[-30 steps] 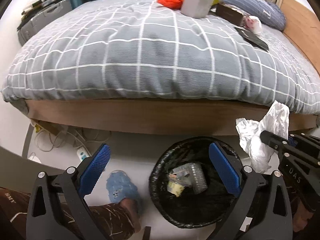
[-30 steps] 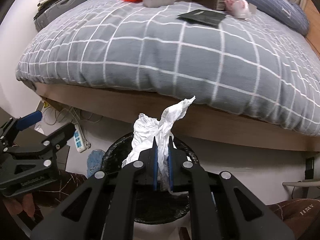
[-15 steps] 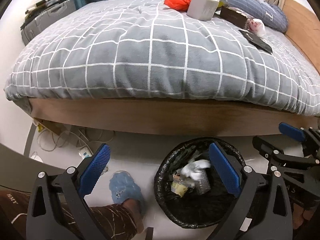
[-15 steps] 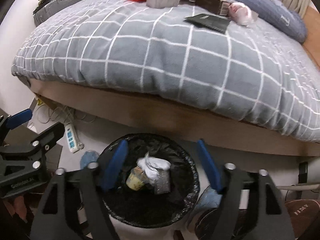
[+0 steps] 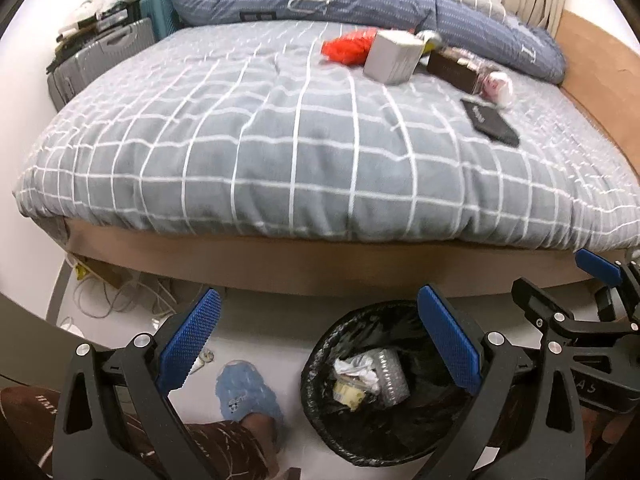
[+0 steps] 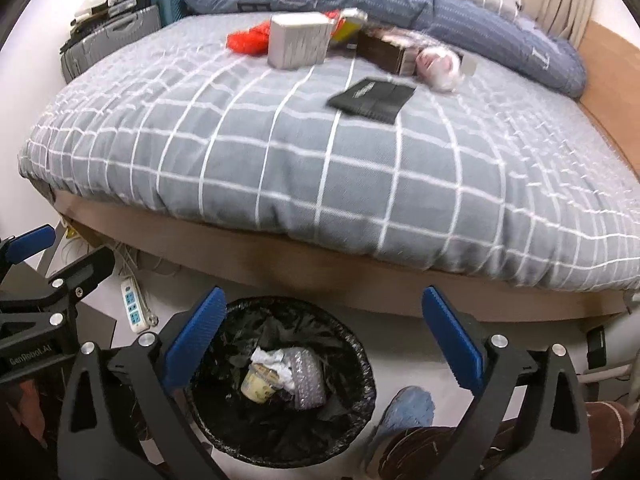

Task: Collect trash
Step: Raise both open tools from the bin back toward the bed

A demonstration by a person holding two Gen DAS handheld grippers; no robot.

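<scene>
The crumpled tissue (image 6: 274,362) lies in the black bin (image 6: 280,384) at lower centre, bunched, with no clear long axis. One second ago the right claw (image 6: 324,334) pinched it upright; now both right and left claw (image 5: 318,344) gape wide, empty.

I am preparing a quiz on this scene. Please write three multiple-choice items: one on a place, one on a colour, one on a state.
1. Where is the crumpled white tissue?
A. on the bed
B. in the trash bin
C. in the right gripper

2. What colour is the flat packet on the bed?
A. black
B. yellow
C. green

3. What is the state of the left gripper?
A. shut on a cup
B. shut on nothing
C. open

Key: 1 B, the crumpled white tissue lies in the trash bin. 2 A, the flat packet on the bed is black. 3 C, the left gripper has its fingers wide apart.
</scene>
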